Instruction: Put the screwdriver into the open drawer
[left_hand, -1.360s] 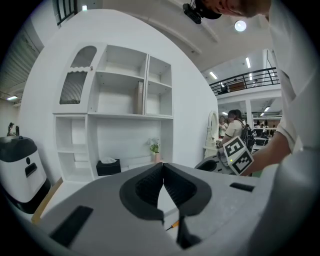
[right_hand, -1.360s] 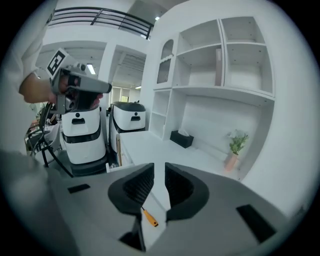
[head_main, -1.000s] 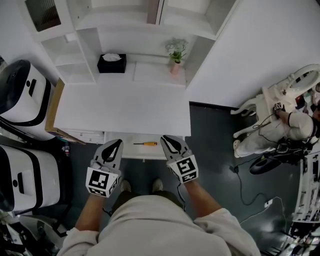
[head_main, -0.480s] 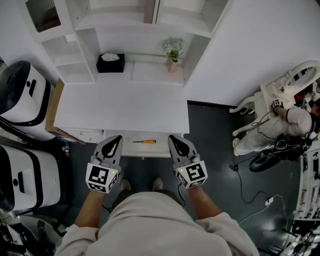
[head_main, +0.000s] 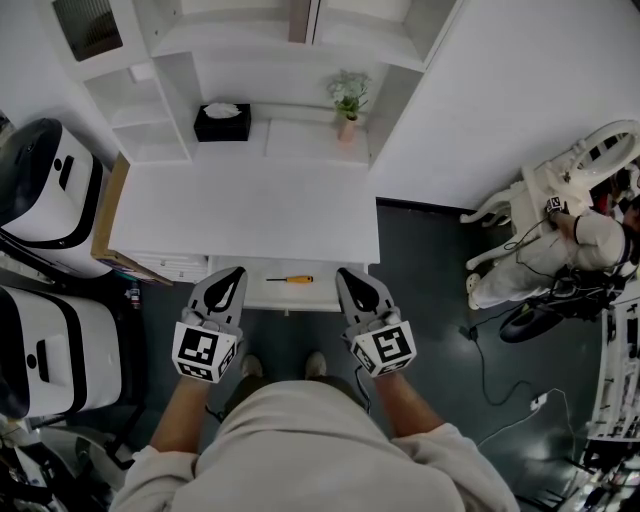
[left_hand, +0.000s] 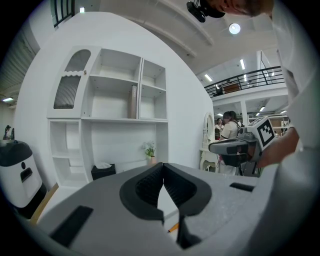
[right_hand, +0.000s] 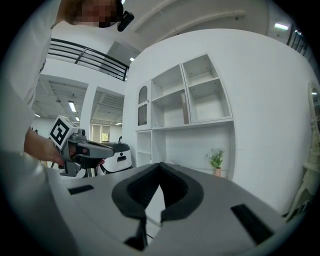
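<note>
Screwdriver, slim and orange-handled, lies crosswise in the open white drawer, midway between our left gripper and right gripper, both closed on nothing

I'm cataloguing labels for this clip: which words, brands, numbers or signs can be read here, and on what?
None readable.
The left hand-held gripper and right hand-held gripper bear only black-and-white square markers, no letters.
The black tissue box and the white machines show no legible print.
</note>
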